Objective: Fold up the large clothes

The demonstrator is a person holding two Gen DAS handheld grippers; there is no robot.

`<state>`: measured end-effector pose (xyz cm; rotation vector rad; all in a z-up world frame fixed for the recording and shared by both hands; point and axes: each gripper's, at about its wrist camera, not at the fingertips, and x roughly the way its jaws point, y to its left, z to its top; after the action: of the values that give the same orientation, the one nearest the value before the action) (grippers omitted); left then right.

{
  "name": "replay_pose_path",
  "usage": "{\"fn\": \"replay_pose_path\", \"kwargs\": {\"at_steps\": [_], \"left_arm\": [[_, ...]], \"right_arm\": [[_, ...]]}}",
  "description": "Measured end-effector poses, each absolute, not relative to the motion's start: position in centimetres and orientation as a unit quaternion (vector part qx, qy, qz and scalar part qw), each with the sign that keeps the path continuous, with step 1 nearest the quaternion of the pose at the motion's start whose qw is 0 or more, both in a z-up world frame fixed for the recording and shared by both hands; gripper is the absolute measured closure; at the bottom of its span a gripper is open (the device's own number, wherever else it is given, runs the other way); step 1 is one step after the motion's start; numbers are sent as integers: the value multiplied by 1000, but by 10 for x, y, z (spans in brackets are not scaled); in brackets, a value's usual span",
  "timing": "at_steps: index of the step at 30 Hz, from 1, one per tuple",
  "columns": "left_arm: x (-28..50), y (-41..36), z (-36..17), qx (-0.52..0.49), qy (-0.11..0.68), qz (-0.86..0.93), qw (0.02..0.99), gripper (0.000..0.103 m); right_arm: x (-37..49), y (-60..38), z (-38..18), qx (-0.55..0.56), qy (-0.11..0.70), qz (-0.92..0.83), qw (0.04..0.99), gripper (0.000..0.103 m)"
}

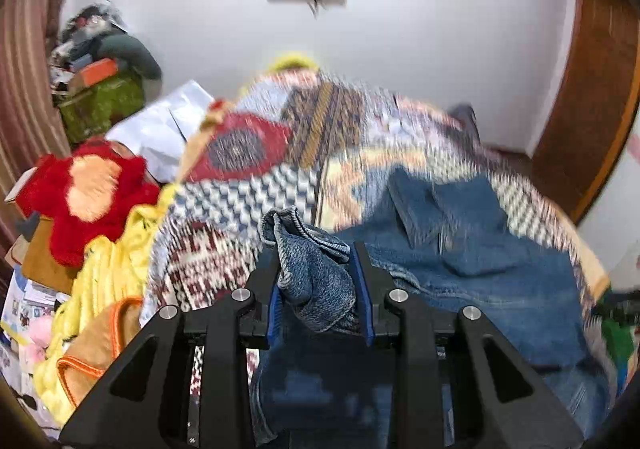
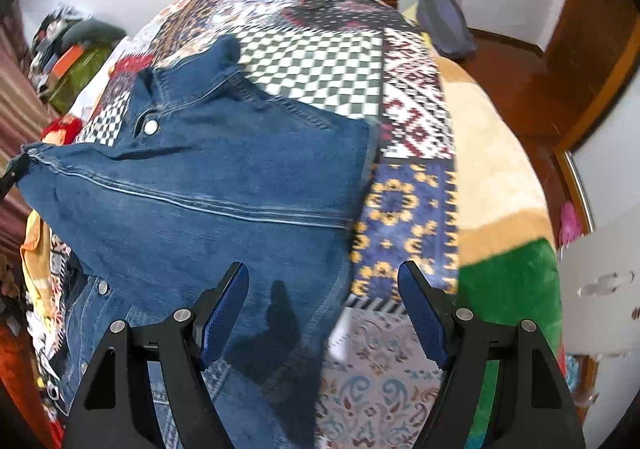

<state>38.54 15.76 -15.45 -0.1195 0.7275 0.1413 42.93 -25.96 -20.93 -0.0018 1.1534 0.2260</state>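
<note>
Your left gripper (image 1: 318, 269) had its jaws closed down on a bunched fold of the denim jacket (image 2: 208, 185), the blue pads pinching a wad of cloth whose hem stuck up past the fingertips. Your right gripper (image 2: 324, 305) stood with its jaws wide apart and nothing between them, hanging over the near part of the jacket. The jacket itself lay spread across the patchwork quilt (image 2: 320, 61) on the bed, collar and a metal button (image 2: 151, 126) toward the far left in the right wrist view, one corner drawn up toward the left edge of that view. The risk I judged greatest was the grip: the left jaws held a crumpled lump, not a clean edge, so heavy denim could have slid out as the load came on, or the fold could have come out skewed. With only one side held, the free side could have dragged and twisted, and it might have pulled the quilt up with it. The clutter beside the bed, a red plush toy (image 1: 88, 193) and a yellow cloth (image 1: 108, 273), sat near enough that a swinging sleeve could have caught it. The left wrist view was blurred, so how deep the cloth sat in the jaws was uncertain.
</note>
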Motion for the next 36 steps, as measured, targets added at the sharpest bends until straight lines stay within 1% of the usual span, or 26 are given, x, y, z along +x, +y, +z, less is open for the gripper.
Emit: {"fn": "replay_pose_path", "kwargs": {"at_steps": [3, 6, 7, 8, 10, 11, 14, 17, 22, 24, 26, 28, 32, 36], "left_arm": [[389, 159, -195, -36, 413, 84, 906, 71], [386, 171, -237, -60, 469, 78, 878, 69], [384, 175, -247, -67, 481, 73, 871, 67], [381, 178, -256, -75, 490, 70, 865, 62], [374, 181, -266, -84, 497, 65, 861, 56], [371, 182, -266, -87, 497, 64, 861, 51], [364, 186, -262, -87, 495, 69, 862, 41], [358, 192, -257, -95, 499, 60, 859, 37], [350, 200, -232, -82, 492, 62, 865, 37], [351, 204, -218, -72, 481, 68, 871, 32], [354, 209, -203, -68, 471, 72, 877, 23], [363, 214, -192, -66, 465, 72, 880, 17], [391, 224, -189, -78, 465, 65, 880, 15], [423, 237, -212, -121, 491, 51, 861, 15]], "right_arm": [[435, -246, -229, -5, 568, 117, 814, 28], [436, -240, -251, 5, 595, 117, 795, 28], [434, -241, -256, 16, 599, 112, 793, 28], [433, -243, -258, 25, 599, 109, 793, 27], [432, -250, -261, 48, 601, 109, 790, 25], [431, -252, -262, 56, 604, 110, 787, 23], [429, -261, -264, 72, 611, 109, 780, 22], [424, -265, -259, 59, 609, 104, 784, 22], [427, -269, -236, 38, 585, 102, 803, 22], [430, -272, -223, 38, 568, 101, 816, 22], [437, -273, -208, 36, 547, 100, 831, 22], [447, -274, -197, 34, 531, 100, 841, 22], [467, -276, -187, 26, 513, 90, 853, 22], [492, -275, -198, 18, 522, 87, 848, 22]]}}
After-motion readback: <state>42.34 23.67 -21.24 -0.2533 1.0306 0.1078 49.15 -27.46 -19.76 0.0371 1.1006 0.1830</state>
